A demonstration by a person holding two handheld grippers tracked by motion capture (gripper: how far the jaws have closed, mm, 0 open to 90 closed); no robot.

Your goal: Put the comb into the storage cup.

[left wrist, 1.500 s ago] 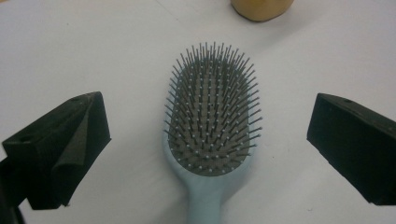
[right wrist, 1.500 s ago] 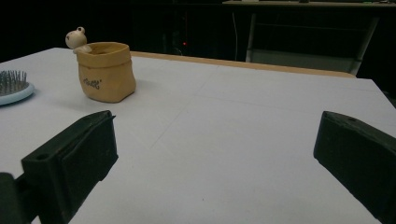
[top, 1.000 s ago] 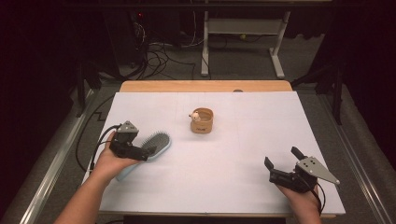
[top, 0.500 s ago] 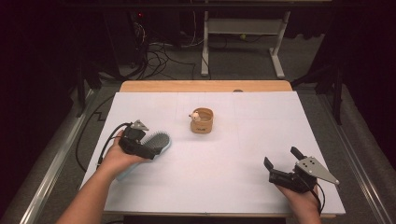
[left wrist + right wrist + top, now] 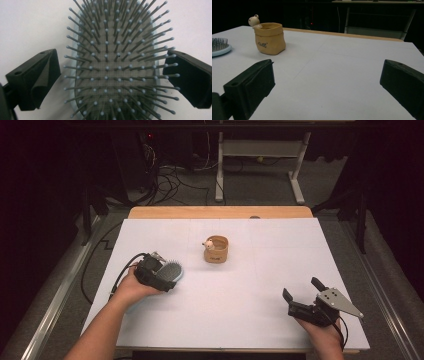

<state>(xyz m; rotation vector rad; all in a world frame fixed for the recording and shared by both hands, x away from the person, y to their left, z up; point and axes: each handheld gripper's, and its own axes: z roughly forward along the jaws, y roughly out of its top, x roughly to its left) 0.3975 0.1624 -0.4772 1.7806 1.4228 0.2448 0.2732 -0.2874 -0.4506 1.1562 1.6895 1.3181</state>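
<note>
A pale blue hairbrush (image 5: 173, 270) lies bristles up on the white table sheet at the left. My left gripper (image 5: 161, 276) hovers over its head, open. In the left gripper view the grey bristle pad (image 5: 112, 62) sits between the two black jaws of the left gripper (image 5: 111, 56), and there is a gap on the left side. My right gripper (image 5: 300, 287) rests open near the front right of the table, with nothing between its jaws. In the right gripper view the right gripper (image 5: 328, 65) looks across the bare sheet toward the brush (image 5: 219, 46).
A small tan pot (image 5: 216, 250) with a little bear figure (image 5: 208, 243) on its rim stands mid-table, seen again as the pot (image 5: 269, 38). The white sheet (image 5: 250, 320) covers a wooden table (image 5: 220, 212). A desk frame (image 5: 260, 160) and floor cables lie beyond.
My left gripper has moved right and forward onto the brush head, and now straddles it. The right gripper and the pot have stayed put.
</note>
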